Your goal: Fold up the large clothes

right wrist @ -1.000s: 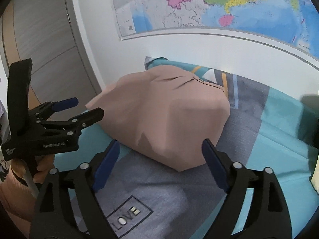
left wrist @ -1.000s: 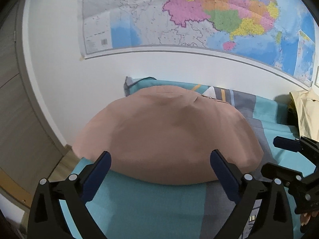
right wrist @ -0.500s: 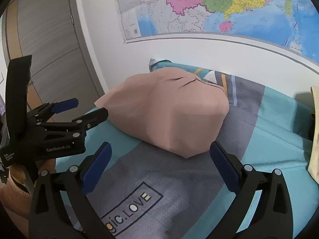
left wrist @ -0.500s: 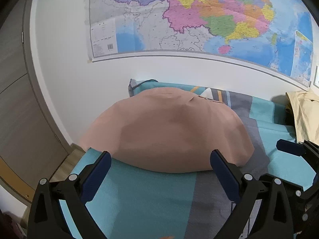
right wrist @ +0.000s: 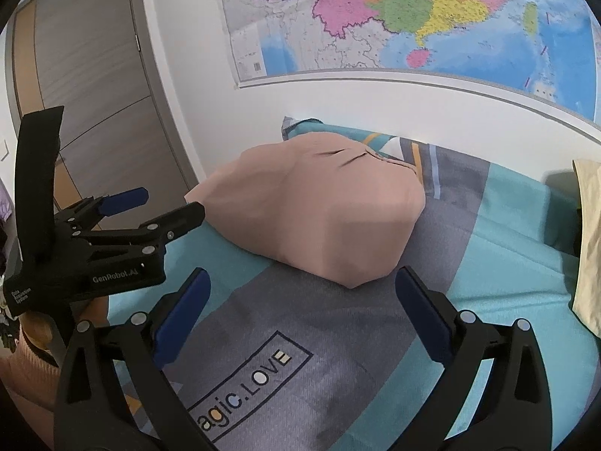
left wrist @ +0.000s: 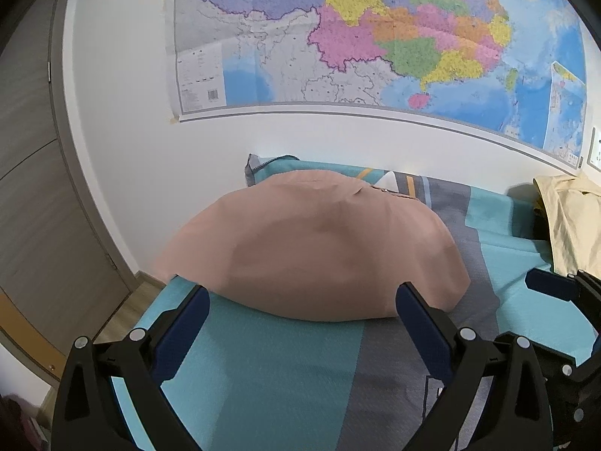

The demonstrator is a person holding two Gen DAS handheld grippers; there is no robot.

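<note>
Both black plastic grippers w/ blue pads, left gripper (left wrist: 300,308) & right gripper (right wrist: 300,291), are held wide open, nothing gripped.

Bare bedspread (right wrist: 300,323) between right gripper (right wrist: 300,312) fingers: free. Folded pink garment (right wrist: 319,210) just ahead. Left gripper (right wrist: 150,206) close leftward. Cream garment (right wrist: 588,244) rightward. Wall (right wrist: 375,112) beyond.

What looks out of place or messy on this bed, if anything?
Little stands out. The folded pink garment lies in a neat bundle on the bedspread, though its left corner overhangs the bed's edge. A cream garment lies crumpled at the right. The map has a lifted lower-left corner.
</note>
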